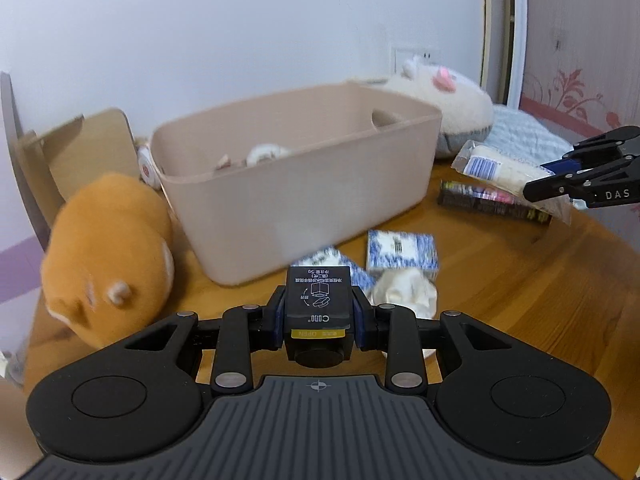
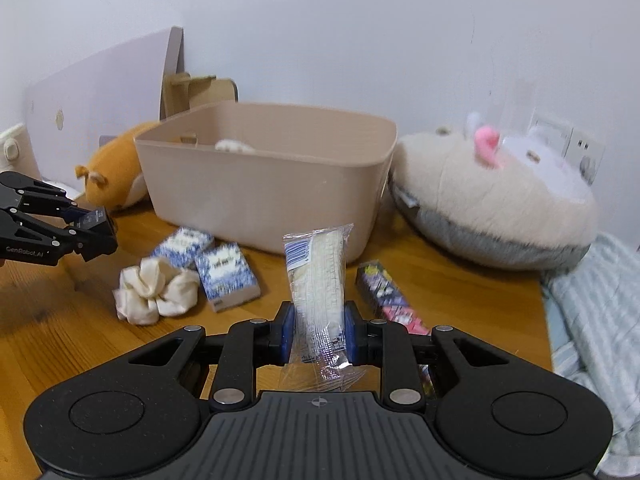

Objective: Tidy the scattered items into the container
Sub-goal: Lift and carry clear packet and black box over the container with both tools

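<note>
A beige plastic bin [image 1: 304, 184] stands on the wooden table [image 1: 520, 280], also in the right wrist view [image 2: 260, 188], with small items inside. My left gripper [image 1: 319, 312] is shut on a black box [image 1: 319, 294], held above the table in front of the bin. My right gripper [image 2: 318, 330] is shut on a clear packet of white sticks [image 2: 318, 276], held up right of the bin. On the table lie two blue-white tissue packs [image 2: 228, 272], a cream scrunchie [image 2: 154, 290] and a dark snack bar [image 2: 386, 292].
An orange plush hamster [image 1: 108, 256] lies left of the bin. A big white plush [image 2: 492, 212] sits right of it, beside a pale striped cloth [image 2: 600, 304]. A wooden stand [image 1: 80, 148] leans behind the bin by the wall.
</note>
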A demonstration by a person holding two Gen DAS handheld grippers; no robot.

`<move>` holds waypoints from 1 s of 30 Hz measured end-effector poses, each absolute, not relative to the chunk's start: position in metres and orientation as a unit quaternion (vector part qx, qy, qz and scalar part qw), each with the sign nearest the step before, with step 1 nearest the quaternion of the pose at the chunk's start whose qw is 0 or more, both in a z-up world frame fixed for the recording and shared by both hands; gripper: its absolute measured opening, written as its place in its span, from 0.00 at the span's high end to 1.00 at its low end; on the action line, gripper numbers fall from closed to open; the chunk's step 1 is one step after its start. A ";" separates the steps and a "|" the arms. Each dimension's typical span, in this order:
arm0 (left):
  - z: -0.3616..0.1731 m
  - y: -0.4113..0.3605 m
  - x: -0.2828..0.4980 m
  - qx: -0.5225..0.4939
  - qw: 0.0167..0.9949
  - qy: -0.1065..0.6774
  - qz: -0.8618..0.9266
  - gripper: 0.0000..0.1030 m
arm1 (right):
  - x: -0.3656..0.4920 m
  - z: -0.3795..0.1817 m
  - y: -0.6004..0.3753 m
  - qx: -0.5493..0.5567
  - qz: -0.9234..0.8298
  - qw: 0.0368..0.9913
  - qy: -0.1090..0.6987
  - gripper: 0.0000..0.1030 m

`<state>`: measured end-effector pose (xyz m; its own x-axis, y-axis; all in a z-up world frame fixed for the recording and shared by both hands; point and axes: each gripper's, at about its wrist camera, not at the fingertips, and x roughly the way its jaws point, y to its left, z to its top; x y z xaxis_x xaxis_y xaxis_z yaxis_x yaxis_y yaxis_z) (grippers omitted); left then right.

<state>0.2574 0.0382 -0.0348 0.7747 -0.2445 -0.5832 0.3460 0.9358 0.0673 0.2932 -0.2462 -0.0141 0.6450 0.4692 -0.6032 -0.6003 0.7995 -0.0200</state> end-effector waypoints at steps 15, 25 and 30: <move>0.025 0.034 0.272 0.093 0.956 0.235 -0.151 0.69 | 0.303 0.042 -0.228 -0.117 0.309 0.914 0.237 0.78; 0.052 0.028 0.302 0.100 0.964 0.212 -0.130 0.69 | 0.325 0.072 -0.202 -0.117 0.320 0.916 0.212 0.78; 0.054 0.027 0.328 0.094 0.963 0.222 -0.120 0.69 | 0.320 0.074 -0.190 -0.112 0.321 0.916 0.212 0.77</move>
